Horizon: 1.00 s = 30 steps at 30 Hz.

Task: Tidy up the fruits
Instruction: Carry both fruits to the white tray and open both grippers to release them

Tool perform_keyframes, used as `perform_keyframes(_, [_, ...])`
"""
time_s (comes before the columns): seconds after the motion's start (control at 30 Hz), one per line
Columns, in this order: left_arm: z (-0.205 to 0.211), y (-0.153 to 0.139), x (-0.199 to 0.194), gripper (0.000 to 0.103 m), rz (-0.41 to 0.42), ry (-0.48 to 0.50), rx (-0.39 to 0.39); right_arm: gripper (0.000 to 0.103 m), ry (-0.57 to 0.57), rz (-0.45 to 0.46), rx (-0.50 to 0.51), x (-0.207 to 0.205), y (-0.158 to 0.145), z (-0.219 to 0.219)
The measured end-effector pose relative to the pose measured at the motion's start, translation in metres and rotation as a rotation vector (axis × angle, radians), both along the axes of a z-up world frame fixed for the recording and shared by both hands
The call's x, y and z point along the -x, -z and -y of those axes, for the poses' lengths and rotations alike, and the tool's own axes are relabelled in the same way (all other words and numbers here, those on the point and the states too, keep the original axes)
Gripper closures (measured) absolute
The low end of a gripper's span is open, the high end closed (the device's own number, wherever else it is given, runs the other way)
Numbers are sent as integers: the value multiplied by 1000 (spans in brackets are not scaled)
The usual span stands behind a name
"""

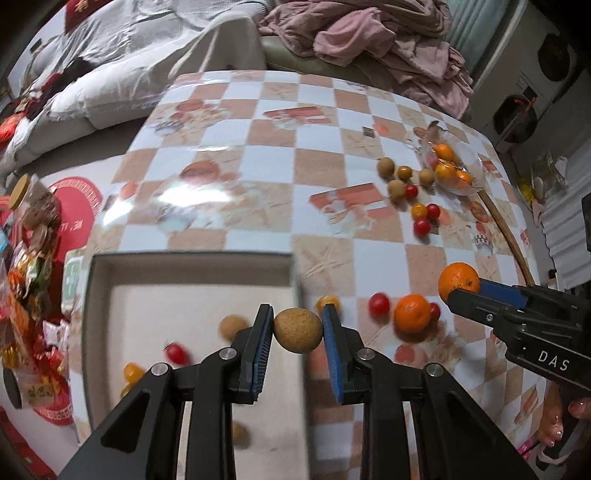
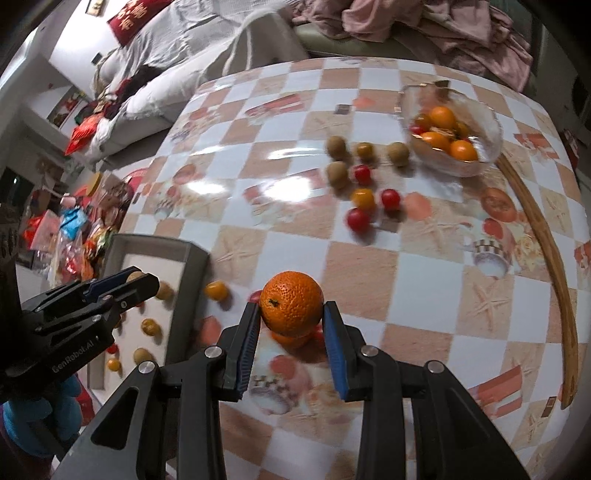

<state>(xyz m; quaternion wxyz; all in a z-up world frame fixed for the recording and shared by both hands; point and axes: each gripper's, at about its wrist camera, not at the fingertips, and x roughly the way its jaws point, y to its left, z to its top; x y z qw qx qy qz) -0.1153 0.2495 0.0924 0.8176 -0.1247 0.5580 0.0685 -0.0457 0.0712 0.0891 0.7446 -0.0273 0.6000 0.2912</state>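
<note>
My left gripper (image 1: 297, 325) is shut on a brown longan (image 1: 297, 331) and holds it over the right rim of the grey box (image 1: 192, 269). The box holds several small fruits, among them a red tomato (image 1: 176, 352) and another longan (image 1: 232, 325). My right gripper (image 2: 291, 314) is shut on an orange mandarin (image 2: 291, 302) and holds it above the table; it also shows in the left wrist view (image 1: 458, 282). A second mandarin (image 1: 412, 313) lies on the table beneath it. More longans (image 2: 337, 146) and cherry tomatoes (image 2: 357, 218) lie near a glass bowl (image 2: 491, 125) of mandarins.
The table has a checkered cloth (image 2: 295, 92). A curved wooden stick (image 2: 546, 236) lies along its right side. Snack packets (image 1: 33, 258) crowd the left edge beside the box. A sofa with pink clothes (image 1: 369, 33) stands beyond the far edge.
</note>
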Motion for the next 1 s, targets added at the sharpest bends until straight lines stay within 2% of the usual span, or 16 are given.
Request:
perform_keyframes(0.27, [-42,-4,52,74,-1,-112,3,66,-94,2,-20,25,-9,-46])
perform_keyframes(0.53, [-70,11,94,74,-41,-191,2,65,-186,-11,-28,46,-7,-89])
perform_keyframes(0.8, [-74,33,102,74,-74,-216,13,66,-271,-33,-17,60,4,-127])
perform_keyframes(1.0, [-76,46,95,74,-87,-224,8,66,-294,-33,-1,54,12,-152])
